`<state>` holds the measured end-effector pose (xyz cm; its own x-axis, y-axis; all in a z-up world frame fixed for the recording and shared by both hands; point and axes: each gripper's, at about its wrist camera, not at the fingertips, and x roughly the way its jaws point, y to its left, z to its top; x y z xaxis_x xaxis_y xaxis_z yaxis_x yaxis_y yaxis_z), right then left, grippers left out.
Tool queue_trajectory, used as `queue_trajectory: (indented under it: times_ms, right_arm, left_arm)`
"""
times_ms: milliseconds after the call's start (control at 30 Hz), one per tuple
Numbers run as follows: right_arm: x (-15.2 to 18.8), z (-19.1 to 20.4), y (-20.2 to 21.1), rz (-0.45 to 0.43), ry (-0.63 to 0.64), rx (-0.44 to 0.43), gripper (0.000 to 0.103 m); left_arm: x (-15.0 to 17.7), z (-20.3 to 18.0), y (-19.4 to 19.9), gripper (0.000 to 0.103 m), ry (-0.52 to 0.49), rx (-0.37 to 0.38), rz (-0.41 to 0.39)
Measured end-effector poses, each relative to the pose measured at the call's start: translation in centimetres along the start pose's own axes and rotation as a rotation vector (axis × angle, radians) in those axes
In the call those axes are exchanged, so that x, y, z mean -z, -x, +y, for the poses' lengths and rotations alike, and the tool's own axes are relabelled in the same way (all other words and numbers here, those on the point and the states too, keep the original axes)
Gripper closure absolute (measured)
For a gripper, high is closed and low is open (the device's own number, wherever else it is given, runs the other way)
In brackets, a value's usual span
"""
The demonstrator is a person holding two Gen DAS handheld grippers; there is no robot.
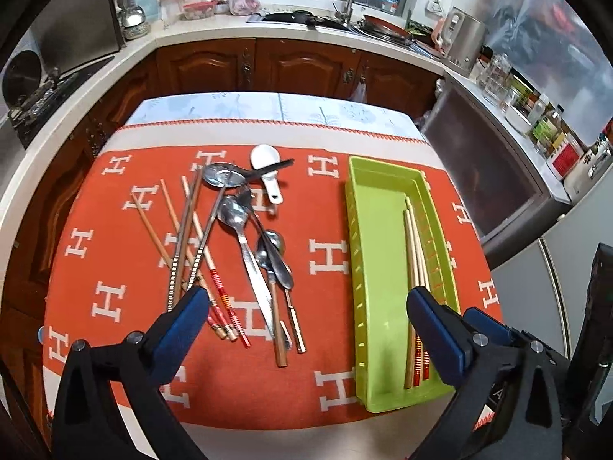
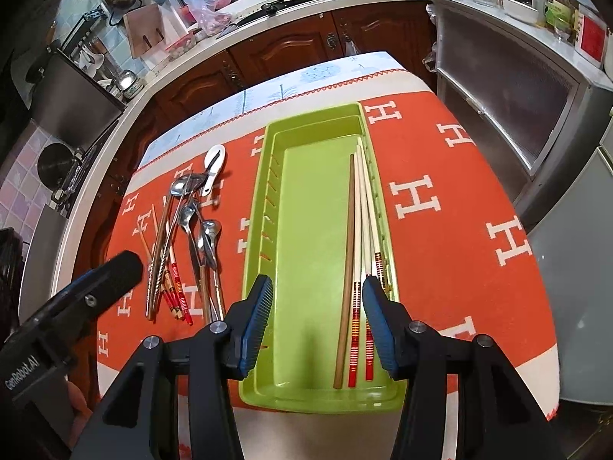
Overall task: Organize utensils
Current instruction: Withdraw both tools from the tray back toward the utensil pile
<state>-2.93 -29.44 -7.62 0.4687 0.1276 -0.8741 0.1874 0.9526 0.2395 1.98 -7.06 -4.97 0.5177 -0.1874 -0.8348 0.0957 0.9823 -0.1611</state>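
Note:
A green slotted tray (image 1: 358, 230) (image 2: 306, 199) lies on the orange cloth, with three chopsticks (image 1: 415, 253) (image 2: 358, 230) along its right side. Left of it is a pile of loose chopsticks (image 1: 187, 237) (image 2: 163, 253), metal spoons (image 1: 245, 230) (image 2: 203, 234) and a white ceramic spoon (image 1: 266, 170) (image 2: 214, 163). My left gripper (image 1: 308, 312) is open and empty above the cloth's near part, between pile and tray. My right gripper (image 2: 318, 318) is open and empty above the tray's near end. The left gripper also shows in the right wrist view (image 2: 115, 272).
The table carries an orange cloth with white H marks (image 1: 329, 257) (image 2: 452, 207). Wooden cabinets and a counter with a sink (image 1: 306, 19) stand behind. A steel cabinet (image 1: 490, 176) (image 2: 509, 88) and bottles stand to the right.

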Motion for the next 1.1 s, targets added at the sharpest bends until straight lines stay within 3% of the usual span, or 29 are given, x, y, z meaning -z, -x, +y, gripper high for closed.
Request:
queue_trajectory:
  times_ms: [100, 200, 400, 567, 833, 1033, 1100]
  right_arm:
    - [-0.1, 0.3, 0.1, -0.001, 0.009, 0.000, 0.053]
    - [0.1, 0.9, 0.4, -0.003, 0.023, 0.001, 0.053]
    - [0.1, 1.7, 0.6, -0.004, 0.042, 0.003, 0.053]
    - [0.0, 2.6, 0.9, -0.013, 0.067, 0.006, 0.053]
    - [-0.8, 6.2, 2.3, -0.075, 0.191, 0.024, 0.053]
    - [-2.4, 9.8, 3.6, -0.155, 0.260, 0.041, 0.042]
    - [-3.2, 10.9, 3.8, -0.168, 0.258, 0.030, 0.042]
  left_arm:
    - [0.1, 0.4, -0.1, 0.001, 0.004, -0.030, 0.031]
    - [0.4, 0.9, -0.3, 0.001, 0.016, -0.011, 0.062]
    - [0.5, 1.6, 0.7, 0.001, 0.038, 0.003, 0.038]
    - [0.4, 1.6, 1.8, 0.001, -0.013, -0.024, -0.010]
    - [0.0, 2.0, 3.3, 0.001, -0.116, -0.139, -0.092]
    - [-1.0, 3.9, 5.4, 0.003, -0.073, -0.174, -0.191]
    - [-1.6, 4.6, 5.8, 0.003, -0.083, -0.186, -0.191]
